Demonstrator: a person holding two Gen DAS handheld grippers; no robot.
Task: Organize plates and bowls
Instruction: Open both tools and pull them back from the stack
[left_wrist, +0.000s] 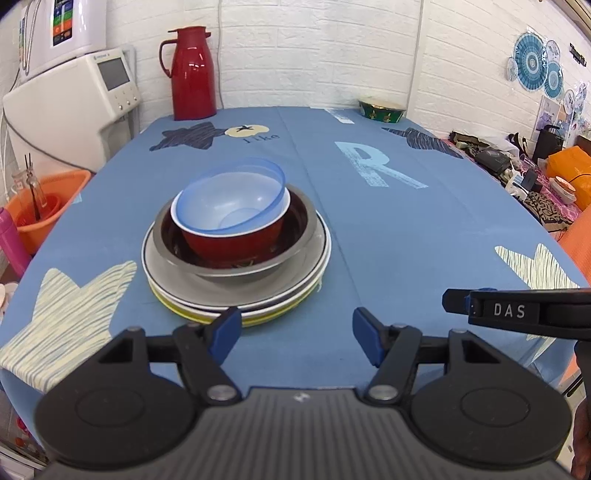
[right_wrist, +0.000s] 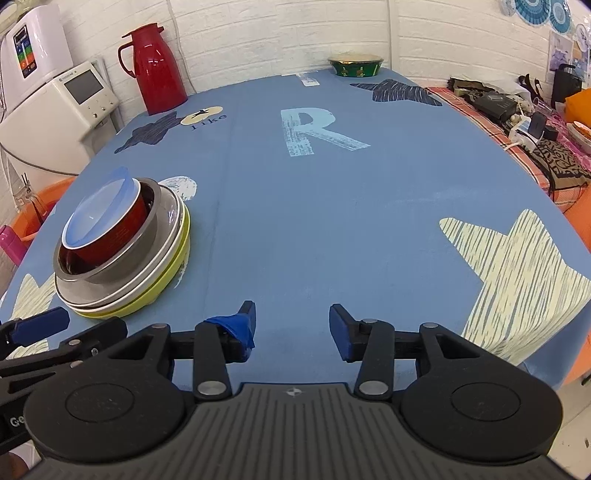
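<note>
A stack of dishes stands on the blue tablecloth: a translucent blue bowl (left_wrist: 232, 195) tilts inside a red bowl (left_wrist: 232, 240), which sits in a steel bowl (left_wrist: 295, 254) on a grey plate (left_wrist: 166, 273) over white and yellow plates (left_wrist: 192, 314). My left gripper (left_wrist: 295, 338) is open just short of the stack's near edge, holding nothing. In the right wrist view the same stack (right_wrist: 122, 251) lies to the left, and my right gripper (right_wrist: 291, 330) is open over bare cloth. A green bowl (left_wrist: 382, 110) (right_wrist: 356, 64) sits alone at the table's far edge.
A red thermos jug (left_wrist: 192, 74) (right_wrist: 155, 70) stands at the far left of the table. White appliances (left_wrist: 70, 107) and an orange basin (left_wrist: 40, 210) are off the left edge. A cluttered surface (right_wrist: 535, 125) lies right of the table.
</note>
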